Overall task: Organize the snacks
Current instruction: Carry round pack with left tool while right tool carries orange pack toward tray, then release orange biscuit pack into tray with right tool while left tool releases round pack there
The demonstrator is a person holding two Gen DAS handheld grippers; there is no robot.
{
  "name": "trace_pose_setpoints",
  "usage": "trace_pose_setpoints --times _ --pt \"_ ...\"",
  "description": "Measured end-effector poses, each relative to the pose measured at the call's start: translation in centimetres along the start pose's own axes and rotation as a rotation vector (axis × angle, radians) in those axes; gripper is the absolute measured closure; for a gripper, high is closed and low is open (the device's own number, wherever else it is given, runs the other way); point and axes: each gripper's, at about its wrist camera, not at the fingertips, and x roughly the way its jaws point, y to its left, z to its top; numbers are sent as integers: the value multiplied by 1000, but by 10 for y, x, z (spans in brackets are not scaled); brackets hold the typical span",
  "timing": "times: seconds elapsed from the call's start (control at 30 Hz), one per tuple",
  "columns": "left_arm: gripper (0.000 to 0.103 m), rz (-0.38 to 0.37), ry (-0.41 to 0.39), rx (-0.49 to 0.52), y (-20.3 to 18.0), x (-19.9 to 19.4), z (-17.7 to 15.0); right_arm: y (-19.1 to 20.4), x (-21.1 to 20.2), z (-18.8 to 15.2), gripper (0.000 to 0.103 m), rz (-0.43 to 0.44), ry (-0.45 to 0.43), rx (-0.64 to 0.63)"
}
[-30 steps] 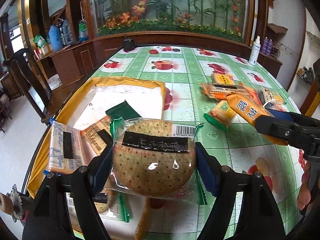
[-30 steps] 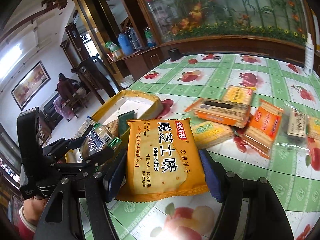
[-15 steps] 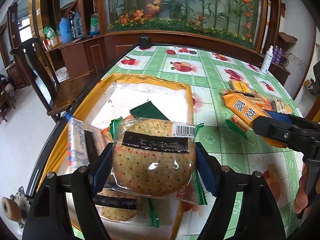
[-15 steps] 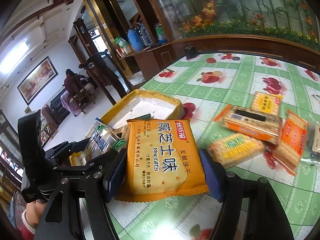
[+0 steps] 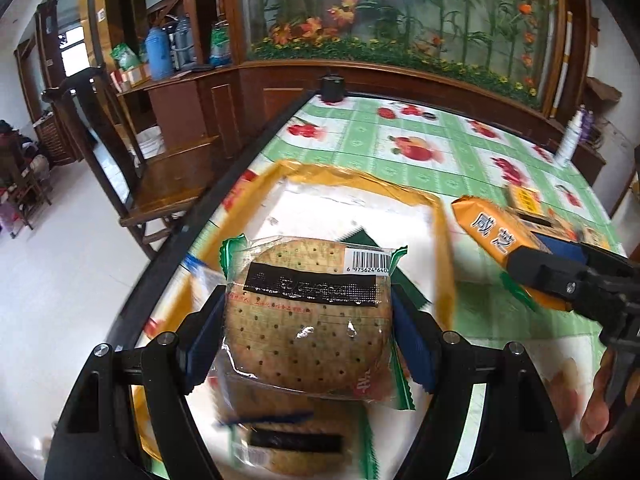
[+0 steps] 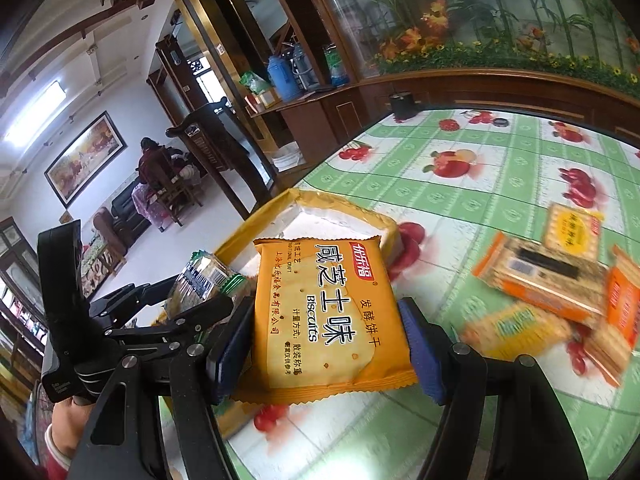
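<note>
Orange biscuit packet (image 6: 328, 316) gripped by right tongs (image 6: 326, 344), round cracker pack (image 5: 306, 316) by left tongs (image 5: 306, 336)

Orange packet (image 6: 328, 316) — "Biscuits"; clear biscuit wrapper (image 5: 308, 316) — barcode "6 975624".

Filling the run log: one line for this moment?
left claw: shut on round cracker pack | right claw: shut on orange biscuit pack | both over yellow box

You have a round brown cracker in a clear, green-edged wrapper (image 5: 308, 320) held flat above the yellow-walled, white-floored box (image 5: 442, 248), and an orange biscuit packet (image 6: 326, 316) held face-up just right of that box. More orange and yellow packets (image 6: 540, 276) lie scattered well right of the box.
</note>
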Motion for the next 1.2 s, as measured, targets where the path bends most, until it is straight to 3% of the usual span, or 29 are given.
trace_pose_setpoints --times 0.2,0.4,0.7,0.9,1.2 --pt "25 72 55 -4 8 31 21 5 48 19 32 10 24 30" --pt "25 89 91 -28 13 48 25 -2 87 27 32 -5 51 69" --pt "25 144 94 -37 19 53 26 -2 102 35 32 0 55 64" --pt "23 149 106 -107 34 53 27 0 106 37 30 7 65 61" --pt "20 141 101 -153 41 40 18 -8 75 33 30 7 11 93"
